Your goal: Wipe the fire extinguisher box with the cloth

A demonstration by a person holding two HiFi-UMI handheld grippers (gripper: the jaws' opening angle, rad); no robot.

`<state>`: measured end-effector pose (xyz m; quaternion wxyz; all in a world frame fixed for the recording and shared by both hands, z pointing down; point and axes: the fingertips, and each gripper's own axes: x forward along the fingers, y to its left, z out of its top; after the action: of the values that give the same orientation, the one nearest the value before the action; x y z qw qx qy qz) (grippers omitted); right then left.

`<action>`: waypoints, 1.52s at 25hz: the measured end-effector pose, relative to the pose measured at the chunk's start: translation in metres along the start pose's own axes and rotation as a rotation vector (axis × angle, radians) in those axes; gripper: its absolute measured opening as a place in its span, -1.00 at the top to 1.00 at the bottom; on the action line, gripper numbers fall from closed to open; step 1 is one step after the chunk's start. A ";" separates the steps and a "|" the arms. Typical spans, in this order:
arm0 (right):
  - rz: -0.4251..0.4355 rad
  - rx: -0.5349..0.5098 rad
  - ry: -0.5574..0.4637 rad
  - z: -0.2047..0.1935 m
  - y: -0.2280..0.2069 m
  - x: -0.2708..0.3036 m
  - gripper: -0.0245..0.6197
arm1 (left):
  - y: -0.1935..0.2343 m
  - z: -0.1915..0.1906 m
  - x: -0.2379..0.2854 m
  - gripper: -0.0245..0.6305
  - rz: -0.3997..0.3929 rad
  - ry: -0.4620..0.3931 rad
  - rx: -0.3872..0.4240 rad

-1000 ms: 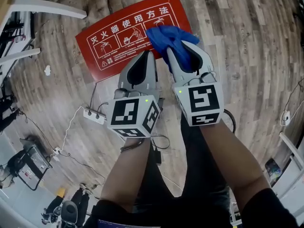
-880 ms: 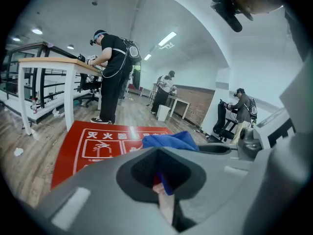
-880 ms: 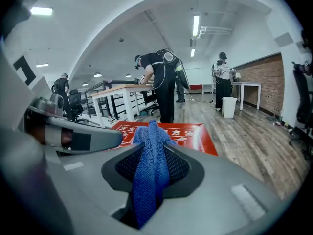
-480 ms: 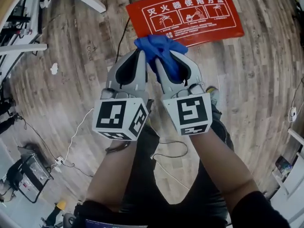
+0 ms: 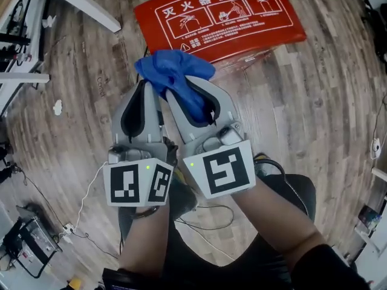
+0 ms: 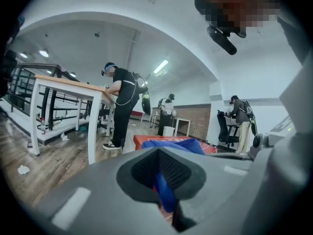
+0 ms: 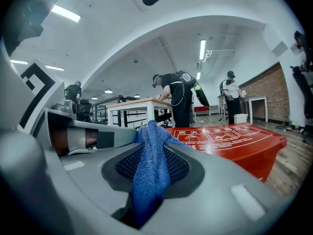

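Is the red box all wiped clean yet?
Not yet. Done: the left tool and right tool are both shut on the blue cloth. In hand: the cloth is held close to the box. Left: all the wiping, it seems.

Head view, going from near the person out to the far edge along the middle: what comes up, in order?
left gripper and right gripper side by side, each shut on the cloth → blue cloth bunched at their tips → red fire extinguisher box on the wooden floor
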<state>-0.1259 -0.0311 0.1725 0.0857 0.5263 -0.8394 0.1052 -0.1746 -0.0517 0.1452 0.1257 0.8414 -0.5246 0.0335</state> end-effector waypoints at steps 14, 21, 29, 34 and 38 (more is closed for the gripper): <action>0.114 -0.132 -0.212 -0.051 -0.001 -0.018 0.55 | -0.012 -0.045 -0.018 0.91 0.147 -0.260 0.070; 0.182 -0.153 -0.207 -0.074 -0.015 -0.024 0.56 | -0.029 -0.065 -0.016 0.91 0.209 -0.261 0.052; 0.224 -0.304 -0.174 -0.093 -0.049 -0.020 0.56 | -0.051 -0.084 -0.002 0.91 0.237 -0.272 0.052; 0.171 -0.267 -0.189 -0.095 -0.101 -0.031 0.56 | -0.077 -0.098 0.025 0.91 0.204 -0.279 0.028; 0.104 -0.233 -0.233 -0.100 -0.148 -0.045 0.56 | -0.118 -0.101 0.060 0.91 0.093 -0.285 0.070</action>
<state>0.0301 -0.0282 0.2698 0.0425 0.4772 -0.8763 -0.0502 -0.0351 -0.0294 0.2336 0.0190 0.8162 -0.5741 -0.0624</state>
